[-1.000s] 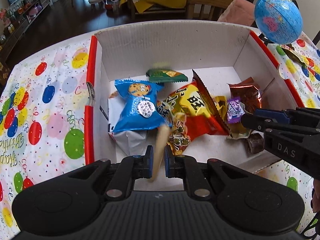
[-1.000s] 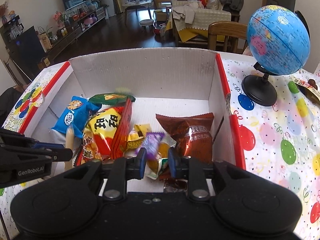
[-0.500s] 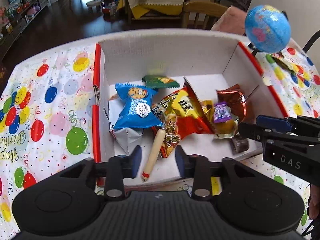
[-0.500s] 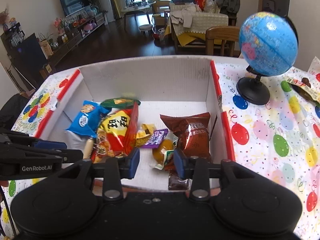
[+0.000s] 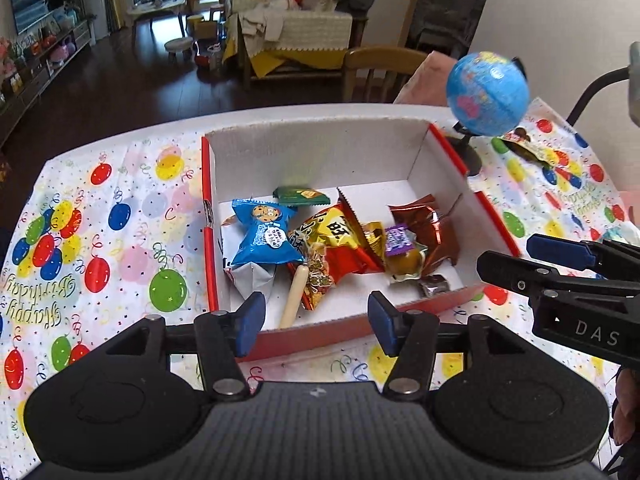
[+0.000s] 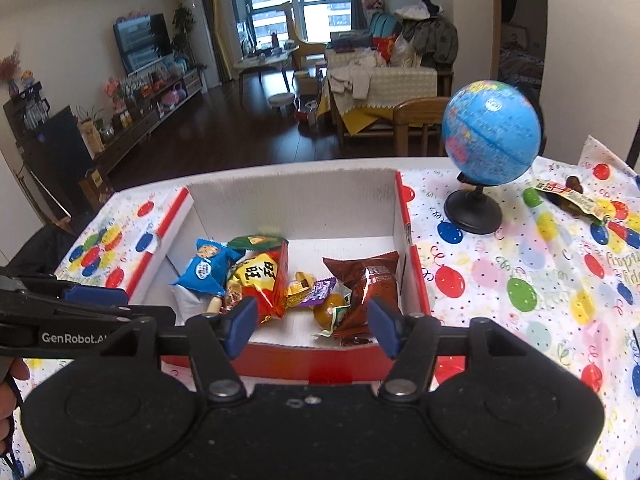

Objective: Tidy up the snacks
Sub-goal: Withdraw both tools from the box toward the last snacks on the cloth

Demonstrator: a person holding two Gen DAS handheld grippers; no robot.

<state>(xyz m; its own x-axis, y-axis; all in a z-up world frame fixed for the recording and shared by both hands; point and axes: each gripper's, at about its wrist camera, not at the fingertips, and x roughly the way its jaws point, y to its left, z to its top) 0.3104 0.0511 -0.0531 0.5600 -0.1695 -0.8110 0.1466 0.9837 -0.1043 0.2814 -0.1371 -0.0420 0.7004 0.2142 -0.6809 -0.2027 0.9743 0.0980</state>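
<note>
Both jaws are opening, nothing between them. One snack packet lies outside the box — upper right, its length slanting, nearer the right hand-held gripper than the left hand-held gripper.

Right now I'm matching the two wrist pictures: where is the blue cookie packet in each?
Left wrist: blue cookie packet left of centre, in the box's left part.
Right wrist: blue cookie packet left of centre, by the box's left wall.
Shared landmark: the globe, upper right in both.
</note>
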